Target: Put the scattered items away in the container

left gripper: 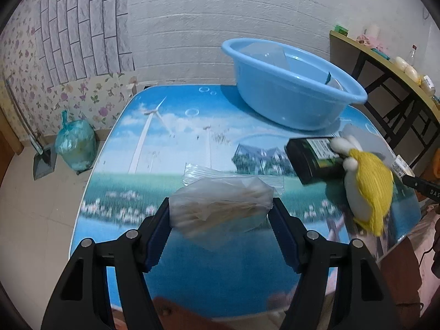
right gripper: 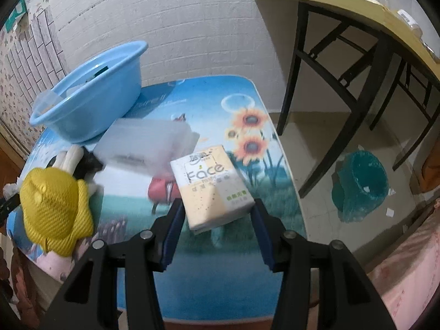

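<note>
Counter: printed blue sheet (left gripper: 192, 261) with windmills, a house, sunflowers and sky, rounded corners.
Basin: blue plastic basin (left gripper: 291, 93) at the counter's far side, clear wrapping inside.
Left tool: left tool (left gripper: 221, 209) clamped on a clear bag of pale sticks (left gripper: 220, 206), both pads against its ends.
Right tool: right tool (right gripper: 218, 211) clamped on a tissue pack (right gripper: 211, 187) marked "Face".
Scattered items: yellow-hatted plush toy (left gripper: 368, 187) touching a dark box (left gripper: 313, 159); clear straws packet (left gripper: 203, 174) behind the bag.
Room: white brick wall, floral wallpaper, tiled floor, side table (right gripper: 343, 2), teal-lined bin (right gripper: 360, 184), knotted rubbish bag (left gripper: 75, 148).
</note>
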{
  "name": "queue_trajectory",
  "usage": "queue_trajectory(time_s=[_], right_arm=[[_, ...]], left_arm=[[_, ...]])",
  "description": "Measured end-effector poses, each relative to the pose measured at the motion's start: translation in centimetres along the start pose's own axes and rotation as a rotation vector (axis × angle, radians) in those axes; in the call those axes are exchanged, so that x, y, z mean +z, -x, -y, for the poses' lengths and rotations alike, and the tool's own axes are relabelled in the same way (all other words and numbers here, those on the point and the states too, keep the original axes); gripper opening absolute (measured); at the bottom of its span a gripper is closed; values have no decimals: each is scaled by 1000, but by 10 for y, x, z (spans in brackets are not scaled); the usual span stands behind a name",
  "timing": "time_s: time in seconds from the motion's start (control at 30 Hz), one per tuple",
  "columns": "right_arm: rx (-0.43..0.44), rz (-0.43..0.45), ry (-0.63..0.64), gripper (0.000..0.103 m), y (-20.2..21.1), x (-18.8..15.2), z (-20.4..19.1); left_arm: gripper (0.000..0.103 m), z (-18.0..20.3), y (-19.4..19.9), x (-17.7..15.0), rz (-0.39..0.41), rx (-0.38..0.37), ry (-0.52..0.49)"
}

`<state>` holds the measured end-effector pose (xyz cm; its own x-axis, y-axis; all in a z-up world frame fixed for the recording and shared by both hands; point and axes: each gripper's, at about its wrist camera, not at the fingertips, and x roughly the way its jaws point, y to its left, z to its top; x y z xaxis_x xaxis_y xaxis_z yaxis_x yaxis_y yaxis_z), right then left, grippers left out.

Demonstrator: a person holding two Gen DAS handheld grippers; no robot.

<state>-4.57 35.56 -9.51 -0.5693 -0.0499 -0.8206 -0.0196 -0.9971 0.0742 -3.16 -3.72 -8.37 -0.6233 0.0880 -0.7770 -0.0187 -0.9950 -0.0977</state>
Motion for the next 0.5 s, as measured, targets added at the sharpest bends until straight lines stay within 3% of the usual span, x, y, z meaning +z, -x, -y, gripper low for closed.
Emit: queue_trajectory(time_s=[0.5], right_arm=[[57,-46,79,51,9,-39,-47]], left_arm=[[69,8,6,-25,-1,-5,-26]])
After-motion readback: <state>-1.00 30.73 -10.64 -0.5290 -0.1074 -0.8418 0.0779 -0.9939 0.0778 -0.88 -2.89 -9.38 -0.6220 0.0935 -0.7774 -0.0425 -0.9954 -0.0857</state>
